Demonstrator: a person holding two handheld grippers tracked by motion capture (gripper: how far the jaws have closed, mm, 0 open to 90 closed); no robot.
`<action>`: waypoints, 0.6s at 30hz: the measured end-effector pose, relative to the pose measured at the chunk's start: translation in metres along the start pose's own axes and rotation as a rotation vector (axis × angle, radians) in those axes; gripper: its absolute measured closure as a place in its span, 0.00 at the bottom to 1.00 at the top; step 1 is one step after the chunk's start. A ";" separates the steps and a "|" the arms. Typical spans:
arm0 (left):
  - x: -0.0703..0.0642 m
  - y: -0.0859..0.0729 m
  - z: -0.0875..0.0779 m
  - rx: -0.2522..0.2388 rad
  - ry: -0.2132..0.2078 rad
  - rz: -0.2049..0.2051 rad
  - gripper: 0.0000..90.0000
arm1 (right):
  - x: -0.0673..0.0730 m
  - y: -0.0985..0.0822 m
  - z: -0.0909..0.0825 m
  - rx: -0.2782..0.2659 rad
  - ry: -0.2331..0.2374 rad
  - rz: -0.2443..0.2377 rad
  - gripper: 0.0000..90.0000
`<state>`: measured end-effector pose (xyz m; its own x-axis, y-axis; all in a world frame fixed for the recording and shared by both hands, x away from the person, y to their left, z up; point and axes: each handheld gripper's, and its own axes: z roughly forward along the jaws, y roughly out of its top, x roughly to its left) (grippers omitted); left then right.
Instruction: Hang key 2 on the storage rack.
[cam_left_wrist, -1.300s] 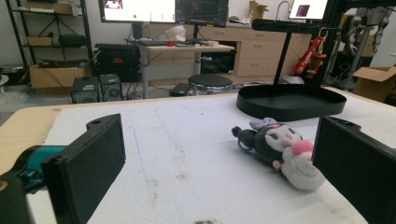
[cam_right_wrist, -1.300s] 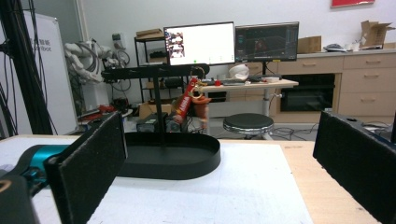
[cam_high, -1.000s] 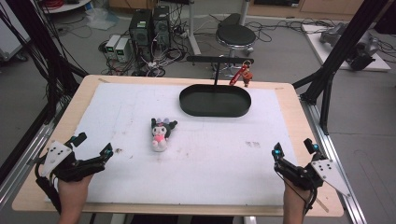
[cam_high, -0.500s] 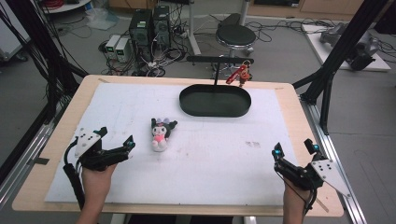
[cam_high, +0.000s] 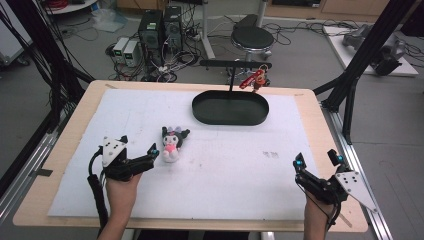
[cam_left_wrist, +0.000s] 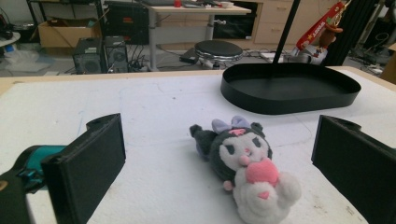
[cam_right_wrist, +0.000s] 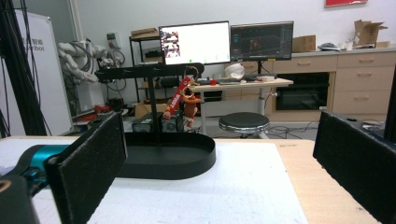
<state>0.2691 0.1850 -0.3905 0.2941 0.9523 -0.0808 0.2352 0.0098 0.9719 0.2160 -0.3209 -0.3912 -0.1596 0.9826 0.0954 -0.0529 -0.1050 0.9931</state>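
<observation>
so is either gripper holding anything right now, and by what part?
Nothing held. Left gripper is open, jaws either side of the plush toy without touching it. Right gripper is open and empty.

We see a wooden table (cam_high: 65, 135) with a white sheet (cam_high: 225, 175) covering most of it. On the sheet, a black oval tray (cam_high: 230, 108) sits at the far edge, and a plush toy (cam_high: 171, 143) lies near the tray.

Lying cut off at the bottom edge of the left gripper view: the plush toy's (cam_left_wrist: 247, 172) lower body. Hanging too small to read: the red keychain (cam_high: 252, 80) beyond the tabletop's far edge.
</observation>
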 end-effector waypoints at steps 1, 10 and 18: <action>-0.002 0.000 0.001 0.000 -0.001 -0.003 0.04 | 0.000 0.000 0.000 0.000 0.000 -0.004 0.02; -0.024 -0.002 0.014 0.018 0.005 0.001 0.04 | 0.000 -0.002 0.002 0.011 -0.002 -0.012 0.02; -0.040 -0.003 0.028 0.049 0.011 0.001 0.04 | 0.000 -0.003 0.001 0.014 -0.008 -0.009 0.02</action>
<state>0.2822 0.1382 -0.3961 0.2846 0.9555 -0.0770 0.2803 -0.0062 0.9599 0.2172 -0.3206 -0.3938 -0.1514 0.9846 0.0874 -0.0406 -0.0945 0.9947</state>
